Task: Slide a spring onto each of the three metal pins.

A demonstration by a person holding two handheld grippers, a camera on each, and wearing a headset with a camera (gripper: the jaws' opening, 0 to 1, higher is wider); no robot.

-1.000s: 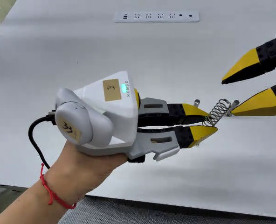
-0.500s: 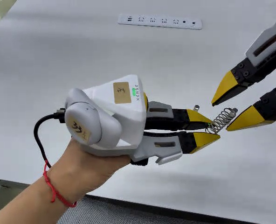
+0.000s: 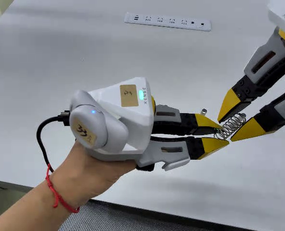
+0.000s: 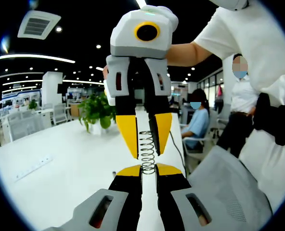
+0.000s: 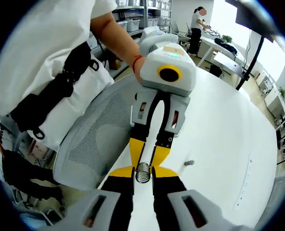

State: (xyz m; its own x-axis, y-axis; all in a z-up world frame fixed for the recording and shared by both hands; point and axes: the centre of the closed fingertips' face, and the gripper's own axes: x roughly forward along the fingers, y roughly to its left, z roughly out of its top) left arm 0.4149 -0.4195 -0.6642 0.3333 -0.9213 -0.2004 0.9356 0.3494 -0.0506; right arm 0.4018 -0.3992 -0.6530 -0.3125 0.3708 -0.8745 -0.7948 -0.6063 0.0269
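My left gripper [image 4: 148, 169] and right gripper [image 5: 142, 172] each have their fingers pinching one end of the spring [image 3: 233, 125] above the table [image 3: 109, 57].

Two grippers are in view, one left gripper [image 3: 223, 134] and one right gripper [image 3: 227, 129], along with one spring [image 4: 148, 149]. One metal pin [image 3: 203, 111] and one power strip [image 3: 167, 21] sit on the single worktop [image 3: 84, 57]. There is also one potted plant [image 4: 97, 113].

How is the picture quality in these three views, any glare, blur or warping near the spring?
Head view: soft even light, a faint shadow on the table below the left gripper, spring sharp. Left gripper view: fisheye warping, ceiling lights flare, spring crisp. Right gripper view: same warping, windows washed out, spring end-on, slightly soft.
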